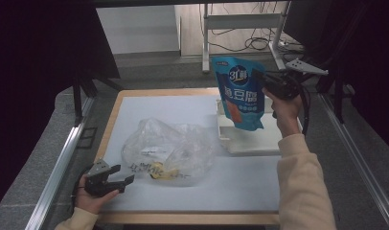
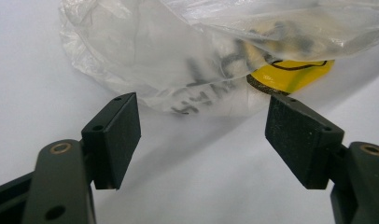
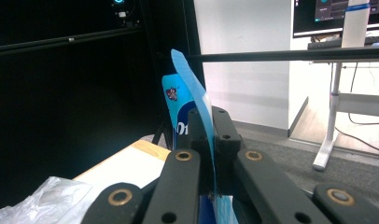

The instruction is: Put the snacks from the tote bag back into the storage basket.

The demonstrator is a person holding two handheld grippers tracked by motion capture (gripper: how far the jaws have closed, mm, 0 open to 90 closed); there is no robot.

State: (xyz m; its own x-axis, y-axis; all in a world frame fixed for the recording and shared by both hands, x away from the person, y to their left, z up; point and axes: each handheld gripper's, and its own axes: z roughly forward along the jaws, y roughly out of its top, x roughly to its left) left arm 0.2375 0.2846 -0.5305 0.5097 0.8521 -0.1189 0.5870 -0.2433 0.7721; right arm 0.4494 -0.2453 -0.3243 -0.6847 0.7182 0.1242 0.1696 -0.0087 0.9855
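Note:
A blue snack pouch [image 1: 241,91] with white lettering hangs in the air above the table's right side. My right gripper [image 1: 264,80] is shut on its upper right edge; in the right gripper view the pouch's thin edge [image 3: 197,100] is pinched between the jaws of the gripper [image 3: 209,123]. A crumpled clear plastic bag [image 1: 168,151] lies on the white mat, with a yellow item [image 2: 292,74] inside it. My left gripper [image 1: 124,175] rests open at the front left, jaws wide, just short of the bag [image 2: 187,56]. The left gripper [image 2: 204,140] holds nothing.
A shallow white tray [image 1: 252,136] lies on the table's right side, below the hanging pouch. The wooden table edge [image 1: 183,218] runs along the front. Desk legs and cables [image 1: 259,40] stand on the floor beyond the table.

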